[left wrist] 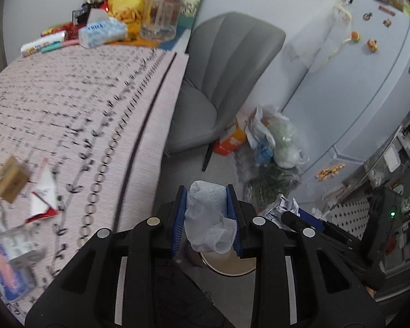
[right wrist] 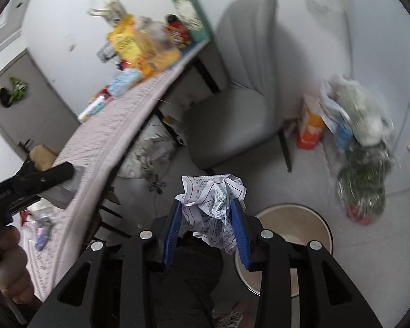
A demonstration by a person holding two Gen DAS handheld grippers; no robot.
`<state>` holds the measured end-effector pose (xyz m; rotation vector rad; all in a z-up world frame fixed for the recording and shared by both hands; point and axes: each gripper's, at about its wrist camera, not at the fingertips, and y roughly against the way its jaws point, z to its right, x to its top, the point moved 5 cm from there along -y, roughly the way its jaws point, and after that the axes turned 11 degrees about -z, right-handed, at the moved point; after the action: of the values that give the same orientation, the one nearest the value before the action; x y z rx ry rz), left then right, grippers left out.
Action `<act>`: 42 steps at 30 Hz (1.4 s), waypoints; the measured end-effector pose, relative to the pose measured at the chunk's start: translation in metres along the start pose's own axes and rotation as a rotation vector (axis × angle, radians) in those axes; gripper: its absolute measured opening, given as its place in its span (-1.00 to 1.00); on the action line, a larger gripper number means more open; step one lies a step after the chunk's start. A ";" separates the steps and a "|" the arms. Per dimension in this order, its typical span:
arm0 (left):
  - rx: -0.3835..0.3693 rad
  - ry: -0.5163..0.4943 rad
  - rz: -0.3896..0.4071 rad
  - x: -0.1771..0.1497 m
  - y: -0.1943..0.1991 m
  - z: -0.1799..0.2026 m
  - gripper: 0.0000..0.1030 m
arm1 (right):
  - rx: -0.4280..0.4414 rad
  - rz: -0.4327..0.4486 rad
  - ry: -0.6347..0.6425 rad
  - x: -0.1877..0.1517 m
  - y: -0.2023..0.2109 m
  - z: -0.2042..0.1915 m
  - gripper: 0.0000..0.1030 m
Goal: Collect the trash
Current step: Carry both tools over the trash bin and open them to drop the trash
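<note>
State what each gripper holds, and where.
Left gripper: crumpled white tissue, pinched across its middle. Right gripper: crumpled printed receipt, pinched across its lower half.

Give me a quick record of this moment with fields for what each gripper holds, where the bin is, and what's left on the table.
left gripper: shut on a crumpled white tissue
right gripper: shut on a crumpled printed receipt
trash bin: open, on the floor, below and just right of the right gripper; its rim also shows under the left gripper
table: small cardboard box, red and white paper scrap, blister pack
beside table: grey chair
</note>
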<state>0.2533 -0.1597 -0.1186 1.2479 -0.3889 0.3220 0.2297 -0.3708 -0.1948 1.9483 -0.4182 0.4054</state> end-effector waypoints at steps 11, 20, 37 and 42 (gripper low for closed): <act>-0.028 -0.044 -0.139 -0.005 -0.077 0.046 -0.45 | -0.017 -0.030 -0.158 -0.011 -0.043 0.087 0.55; -0.047 -0.111 -0.222 -0.016 -0.130 0.091 -0.45 | -0.057 0.003 -0.242 -0.029 -0.005 0.142 0.60; -0.164 -0.138 -0.172 -0.013 -0.130 0.136 0.77 | -0.081 0.080 -0.269 -0.029 0.051 0.141 0.64; -0.170 -0.078 -0.122 -0.003 -0.103 0.108 0.88 | -0.082 0.110 -0.245 -0.021 0.059 0.117 0.70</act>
<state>0.2841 -0.2927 -0.1789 1.1143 -0.3969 0.1339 0.1949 -0.4986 -0.2034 1.9066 -0.6919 0.2158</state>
